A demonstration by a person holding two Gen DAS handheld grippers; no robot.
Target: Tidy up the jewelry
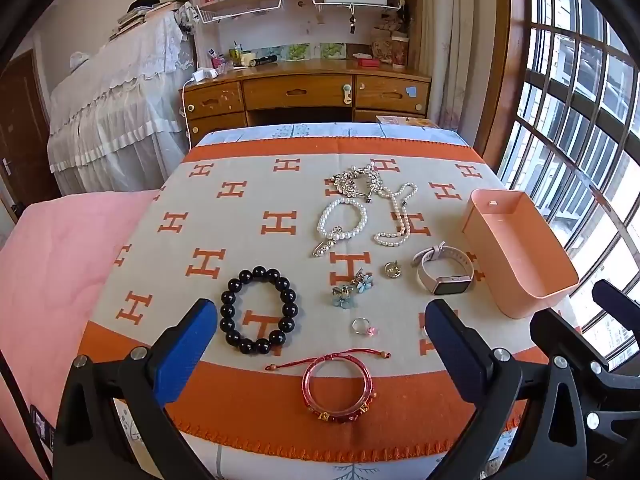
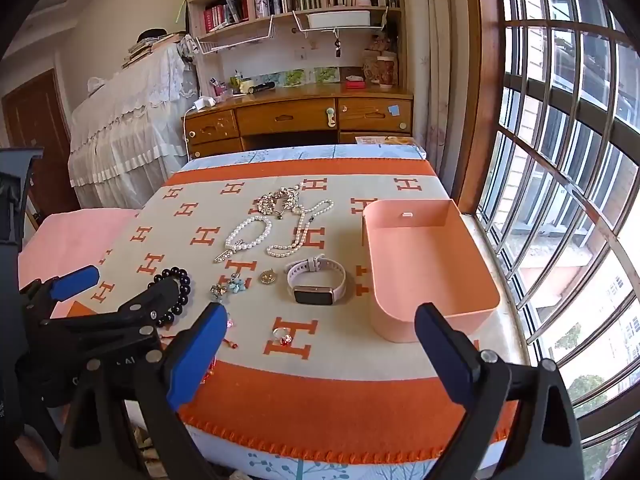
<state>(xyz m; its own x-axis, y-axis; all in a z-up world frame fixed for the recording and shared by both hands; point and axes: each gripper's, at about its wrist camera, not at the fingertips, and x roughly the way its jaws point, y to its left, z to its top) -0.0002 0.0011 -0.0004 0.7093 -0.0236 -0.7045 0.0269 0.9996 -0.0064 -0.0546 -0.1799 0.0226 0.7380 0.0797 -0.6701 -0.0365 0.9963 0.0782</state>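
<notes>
While both tools hover above the near edge of the surface [image 1: 248,184], nothing has gone into the tray [image 2: 424,264], which looks empty at the window side. The left hand-held gripper [image 1: 320,344] has its jaws wide apart and holds nothing; the right hand-held gripper [image 2: 320,348] is likewise spread and empty. The step in hand seems to be picking a first piece, and the watch [image 2: 318,284], just beside the tray, looks the easiest start for the right tool: close on the strap, not the screen, lift clear of the rim, and set it down flat. Small pieces should be taken singly, with the jaws low against the cloth so they do not skid. Counted from the tray outward: 1 watch, 1 gold charm [image 1: 392,270] just past it, 2 blue flower earrings [image 1: 352,288], 1 black bead bracelet [image 1: 259,310] farthest from the tray, 1 red bangle [image 1: 339,385] near the front edge, and 2 rings, the one [image 1: 363,326] between earrings and bangle and another [image 2: 283,336] in front of the watch. Beyond the watch lie 1 pearl bracelet [image 1: 342,220], 1 pearl necklace [image 1: 398,216] and 1 rhinestone cluster [image 1: 356,180], touching and likely to snag.
</notes>
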